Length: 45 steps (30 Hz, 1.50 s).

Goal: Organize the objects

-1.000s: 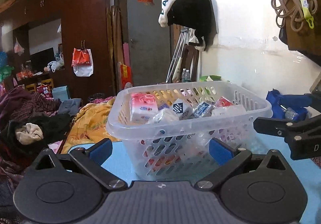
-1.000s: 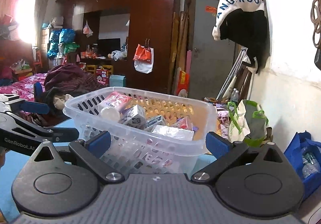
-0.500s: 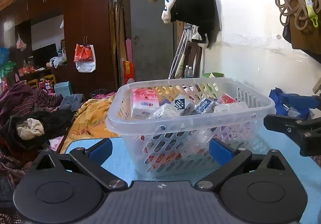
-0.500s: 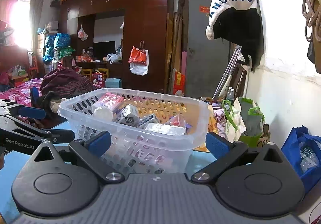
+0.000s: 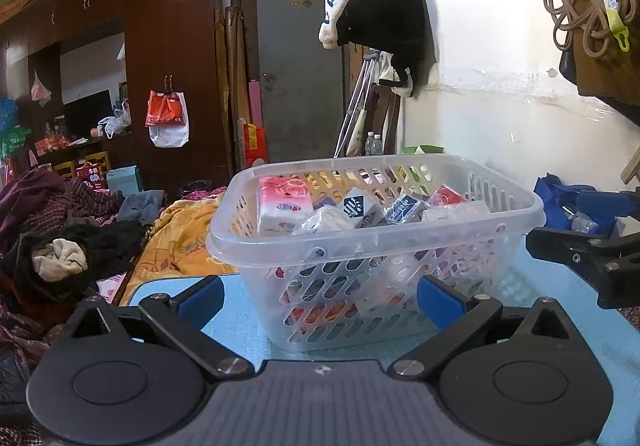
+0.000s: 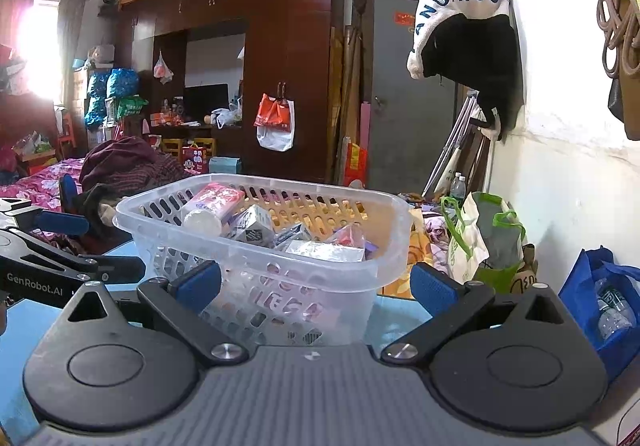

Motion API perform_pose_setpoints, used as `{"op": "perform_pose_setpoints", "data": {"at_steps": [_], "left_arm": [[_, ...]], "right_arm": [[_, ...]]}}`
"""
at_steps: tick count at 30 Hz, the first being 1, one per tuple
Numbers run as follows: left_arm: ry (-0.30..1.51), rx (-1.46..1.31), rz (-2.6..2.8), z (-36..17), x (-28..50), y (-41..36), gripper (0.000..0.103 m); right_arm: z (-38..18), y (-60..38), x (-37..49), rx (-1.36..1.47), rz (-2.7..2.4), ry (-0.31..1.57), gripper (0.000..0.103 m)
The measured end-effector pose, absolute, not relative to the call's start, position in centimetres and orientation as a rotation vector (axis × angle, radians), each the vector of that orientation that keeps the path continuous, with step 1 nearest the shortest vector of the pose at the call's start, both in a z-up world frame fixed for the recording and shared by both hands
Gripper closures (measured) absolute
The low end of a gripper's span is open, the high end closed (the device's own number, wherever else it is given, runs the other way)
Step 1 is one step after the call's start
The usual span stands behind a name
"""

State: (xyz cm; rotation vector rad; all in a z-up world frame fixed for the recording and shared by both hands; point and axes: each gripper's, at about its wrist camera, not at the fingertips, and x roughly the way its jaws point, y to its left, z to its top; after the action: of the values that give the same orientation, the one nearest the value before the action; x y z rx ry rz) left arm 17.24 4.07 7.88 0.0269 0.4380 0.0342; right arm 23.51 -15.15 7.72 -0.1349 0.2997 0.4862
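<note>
Both grippers, left (image 5: 318, 292) and right (image 6: 316, 284), spread wide, empty, near basket (image 5: 376, 236); best approach level, avoiding rim.

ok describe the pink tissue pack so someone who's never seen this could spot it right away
Find the clear plastic basket on the blue table. Seen from the left wrist camera, the pink tissue pack stands at its left end. It is the only pink and white block sticking above the rim; its neighbours are dark blue and white small cartons and clear wrappers.

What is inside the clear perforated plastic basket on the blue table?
The clear plastic basket holds a pink tissue pack, small dark-and-white cartons and wrapped packets. Lower items show only dimly through the holes.
</note>
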Motion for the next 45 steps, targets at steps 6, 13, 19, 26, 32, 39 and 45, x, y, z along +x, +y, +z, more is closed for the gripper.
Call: {"op": "perform_pose_setpoints", "data": {"at_steps": [6, 13, 19, 26, 32, 39, 45], "left_arm": [[0.44, 0.018, 0.032, 7.83, 17.41, 4.13, 0.0], [0.44, 0.016, 0.029, 7.86, 17.34, 4.21, 0.0], [0.439, 0.019, 0.023, 7.9, 17.31, 3.91, 0.0], [0.44, 0.019, 0.024, 7.87, 17.29, 3.74, 0.0], [0.438, 0.022, 0.022, 7.84, 17.17, 3.44, 0.0], [0.439, 0.021, 0.023, 7.83, 17.19, 3.46, 0.0], [0.438, 0.023, 0.026, 7.79, 17.27, 3.47, 0.0]], "right_arm": [[7.74, -15.4, 23.42, -0.13, 0.486, 0.297, 0.0], [7.93, -15.63, 23.2, -0.122, 0.489, 0.289, 0.0], [7.9, -15.66, 23.21, -0.122, 0.488, 0.289, 0.0], [7.9, -15.74, 23.24, -0.121, 0.489, 0.291, 0.0], [7.87, -15.82, 23.2, -0.125, 0.491, 0.287, 0.0], [7.82, -15.85, 23.18, -0.127, 0.492, 0.286, 0.0], [7.77, -15.8, 23.18, -0.13, 0.492, 0.288, 0.0]]}}
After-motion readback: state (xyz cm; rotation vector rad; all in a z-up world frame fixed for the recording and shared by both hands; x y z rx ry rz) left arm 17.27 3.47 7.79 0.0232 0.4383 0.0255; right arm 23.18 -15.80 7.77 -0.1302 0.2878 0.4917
